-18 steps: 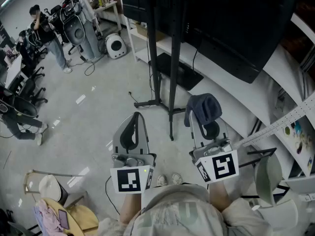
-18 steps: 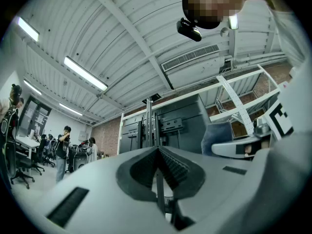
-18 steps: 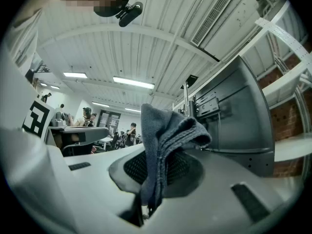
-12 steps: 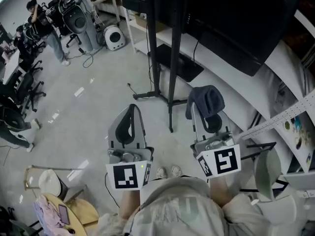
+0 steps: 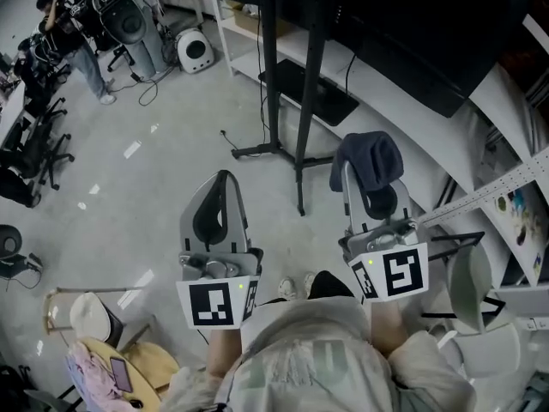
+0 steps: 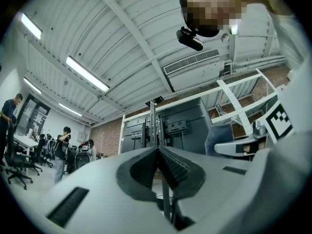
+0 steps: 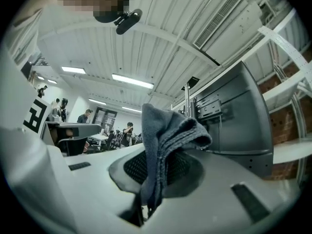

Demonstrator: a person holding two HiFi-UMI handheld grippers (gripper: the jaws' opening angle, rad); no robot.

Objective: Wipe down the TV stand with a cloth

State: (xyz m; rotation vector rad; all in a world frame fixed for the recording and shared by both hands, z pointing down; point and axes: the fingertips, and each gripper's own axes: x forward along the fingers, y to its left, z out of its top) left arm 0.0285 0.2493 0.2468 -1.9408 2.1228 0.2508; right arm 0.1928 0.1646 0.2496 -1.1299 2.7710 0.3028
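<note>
The right gripper [image 5: 367, 187] is clamped on a dark grey-blue cloth [image 7: 168, 130]; in the right gripper view the fabric runs down into the seam where the two jaws meet, and the loose top folds over and droops to one side above the tips. The left gripper [image 5: 220, 183] has its jaws pressed together with nothing between them; the left gripper view shows only the ribbed pads meeting.

The cloth looks soft, light and floppy, a terry or microfibre sort, so it should drape and bunch rather than hold any shape. The pinch sits low on one bunched part, leaving a thick wad free beyond the tips; that wad is probably what will meet the surface. A hold nearer the middle of the bunch, as here, seems the safest, since a thin corner could slide out under the drag of a stroke.

The TV stand [image 5: 403, 131] — the long white low surface — lies ahead of the right gripper and off to its right, well apart from the cloth; nothing touches it yet. A dark screen [image 5: 412, 24] hangs above it, beyond the tips. A black pole frame [image 5: 300, 84] stands ahead, between the lines of the two grippers; its feet rest on the floor just in front of them.

Wiping has not begun, by my reading — the cloth must first be brought across to the white top.
</note>
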